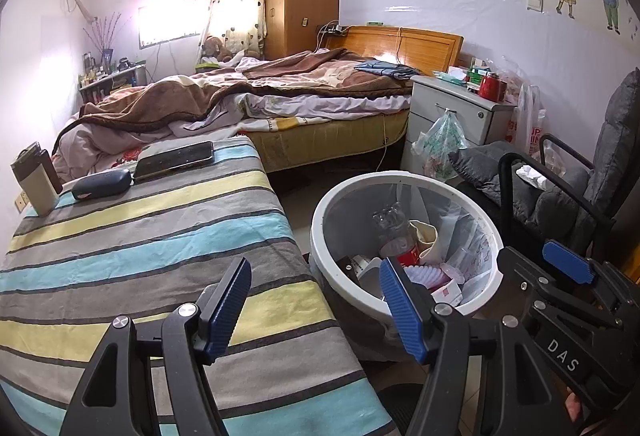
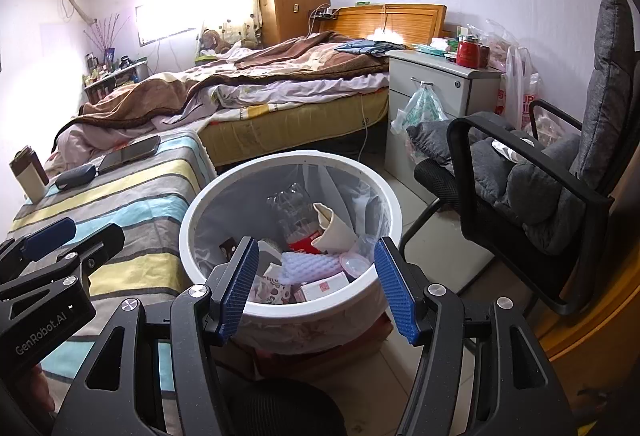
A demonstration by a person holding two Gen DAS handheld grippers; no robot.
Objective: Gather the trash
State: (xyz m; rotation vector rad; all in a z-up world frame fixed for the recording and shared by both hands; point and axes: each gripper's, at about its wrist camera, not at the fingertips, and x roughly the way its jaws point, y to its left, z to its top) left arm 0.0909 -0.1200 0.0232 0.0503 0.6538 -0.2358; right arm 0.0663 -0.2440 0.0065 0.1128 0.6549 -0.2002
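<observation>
A white round trash bin [image 1: 400, 176] [image 2: 296, 156] with a clear liner stands on the floor beside the striped table. Inside lie a crushed clear bottle [image 1: 394, 232] [image 2: 292, 204] with a red label, a cream cup, a pale foam sheet [image 2: 308, 266] and small cartons. My left gripper [image 1: 316, 300] is open and empty, straddling the table's edge and the bin's near rim. My right gripper [image 2: 318, 288] is open and empty, just in front of the bin's near rim. Each gripper shows in the other's view, the right [image 1: 540, 260] and the left [image 2: 78, 236].
The striped tablecloth [image 1: 140, 256] carries a phone [image 1: 174, 160], a dark case [image 1: 100, 185] and a small box [image 1: 38, 180]. A black chair [image 2: 520, 196] with grey cushions holds a crumpled white tissue [image 2: 508, 150]. Behind stand the bed [image 1: 280, 96] and a white nightstand [image 1: 452, 108] with hanging bags.
</observation>
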